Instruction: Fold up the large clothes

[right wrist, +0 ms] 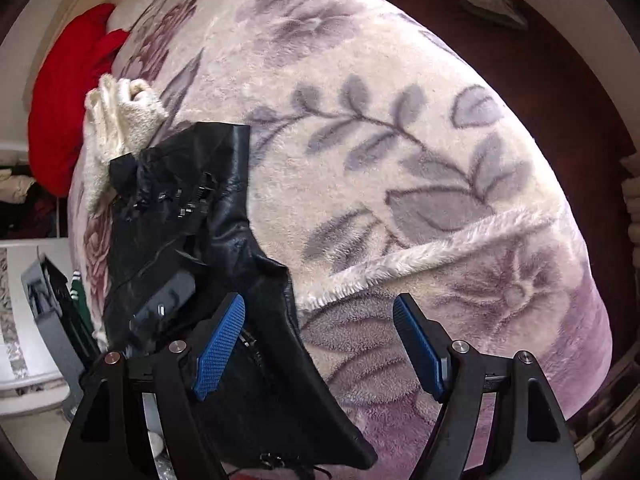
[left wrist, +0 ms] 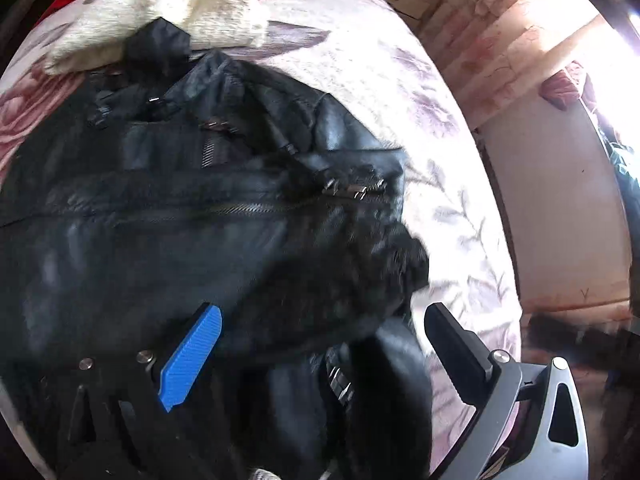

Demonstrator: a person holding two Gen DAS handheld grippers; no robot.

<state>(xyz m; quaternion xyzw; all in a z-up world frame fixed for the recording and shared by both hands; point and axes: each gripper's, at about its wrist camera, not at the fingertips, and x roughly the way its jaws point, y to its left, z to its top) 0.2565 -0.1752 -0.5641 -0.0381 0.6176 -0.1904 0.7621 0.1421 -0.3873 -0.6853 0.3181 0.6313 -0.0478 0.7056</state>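
Note:
A black leather jacket (left wrist: 192,216) with metal zips lies on the flowered bed blanket (left wrist: 400,88). My left gripper (left wrist: 320,332) is open just above it, jaws wide, with the furry collar and a jacket edge between the fingers. In the right wrist view the jacket (right wrist: 224,240) lies bunched at the left. My right gripper (right wrist: 320,340) is open, its left finger over the jacket's near edge and its right finger over bare blanket. Neither gripper holds anything.
A cream knitted garment (left wrist: 168,12) lies beyond the jacket, also seen in the right wrist view (right wrist: 120,120). A red cushion (right wrist: 68,92) sits at the bed's far left. The bed edge drops to a dark floor (right wrist: 540,60) on the right.

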